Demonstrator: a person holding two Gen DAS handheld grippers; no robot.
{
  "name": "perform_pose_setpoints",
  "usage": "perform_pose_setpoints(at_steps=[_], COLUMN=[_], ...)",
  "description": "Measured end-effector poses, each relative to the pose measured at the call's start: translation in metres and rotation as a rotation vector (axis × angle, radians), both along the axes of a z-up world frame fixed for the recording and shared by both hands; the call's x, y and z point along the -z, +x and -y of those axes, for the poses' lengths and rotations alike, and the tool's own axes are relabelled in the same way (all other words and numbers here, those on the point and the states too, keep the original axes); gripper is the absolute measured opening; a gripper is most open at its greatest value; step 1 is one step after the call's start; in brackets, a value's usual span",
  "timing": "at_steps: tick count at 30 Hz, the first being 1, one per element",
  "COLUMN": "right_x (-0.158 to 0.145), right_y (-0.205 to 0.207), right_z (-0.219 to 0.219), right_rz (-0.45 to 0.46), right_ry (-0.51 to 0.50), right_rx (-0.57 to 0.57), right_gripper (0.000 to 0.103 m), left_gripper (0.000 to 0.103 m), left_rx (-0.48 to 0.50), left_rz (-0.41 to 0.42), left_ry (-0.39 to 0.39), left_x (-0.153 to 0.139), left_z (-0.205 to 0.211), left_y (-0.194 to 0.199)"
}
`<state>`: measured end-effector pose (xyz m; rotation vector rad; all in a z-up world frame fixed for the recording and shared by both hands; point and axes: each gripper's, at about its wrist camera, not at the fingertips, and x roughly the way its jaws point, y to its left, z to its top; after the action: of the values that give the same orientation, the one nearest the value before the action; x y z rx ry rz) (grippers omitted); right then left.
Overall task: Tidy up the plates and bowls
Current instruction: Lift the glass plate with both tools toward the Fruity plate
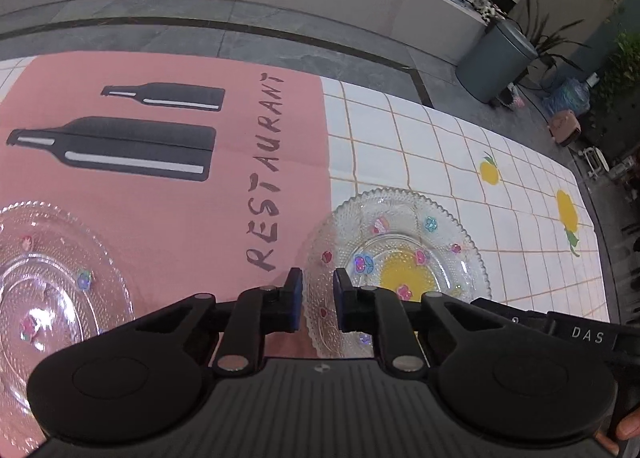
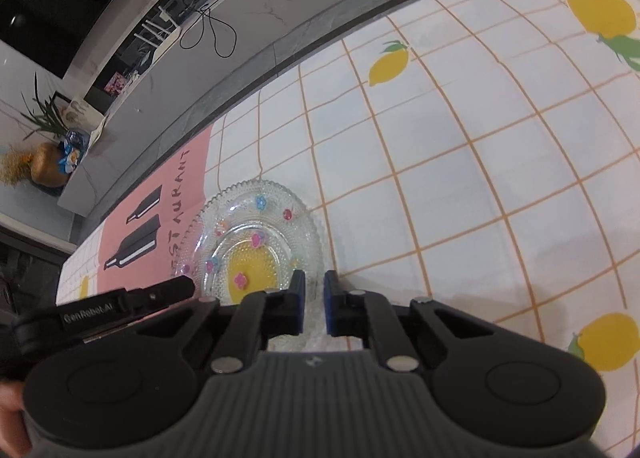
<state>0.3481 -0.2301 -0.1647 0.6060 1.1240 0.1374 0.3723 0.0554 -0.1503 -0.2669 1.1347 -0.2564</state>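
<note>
A clear glass plate (image 1: 400, 258) with small painted flowers lies on the checked tablecloth beside the pink mat; it also shows in the right wrist view (image 2: 260, 242). My left gripper (image 1: 318, 290) has a narrow gap between its jaws, with the plate's left rim in that gap. My right gripper (image 2: 314, 292) has a narrow gap too, at the plate's right rim. I cannot tell whether either one presses the rim. A second clear glass plate (image 1: 52, 282) lies on the pink mat at the left.
The pink mat (image 1: 168, 186) with bottle prints and the word RESTAURANT covers the table's left part. The lemon-print cloth (image 2: 480, 162) covers the right part. The table's far edge (image 1: 440, 110) borders a grey floor with a bin (image 1: 496, 62) and plants.
</note>
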Motion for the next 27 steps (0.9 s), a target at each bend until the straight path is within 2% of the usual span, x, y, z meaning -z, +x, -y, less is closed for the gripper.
perform_pose_setpoints(at_steps=[4, 10, 18, 27], right_x=[0.001, 0.001, -0.011, -0.045], right_y=[-0.001, -0.003, -0.012, -0.025], right_z=[-0.001, -0.003, -0.017, -0.039], right_rz=[0.010, -0.004, -0.009, 0.037], right_ry=[0.001, 0.024, 0.035, 0.053], right_rx=[0.000, -0.017, -0.031, -0.061], right_gripper=[0.006, 0.006, 0.007, 0.007], left_gripper=[0.016, 0.014, 0.014, 0.014], left_rx=[0.002, -0.008, -0.035, -0.085], left_rz=[0.006, 0.017, 0.028, 0.073], left_ry=[0.044, 0.059, 0.039, 0.017], left_x=[-0.004, -0.015, -0.029, -0.067], left_z=[0.005, -0.001, -0.019, -0.045], left_y=[-0.006, -0.012, -0.027, -0.050])
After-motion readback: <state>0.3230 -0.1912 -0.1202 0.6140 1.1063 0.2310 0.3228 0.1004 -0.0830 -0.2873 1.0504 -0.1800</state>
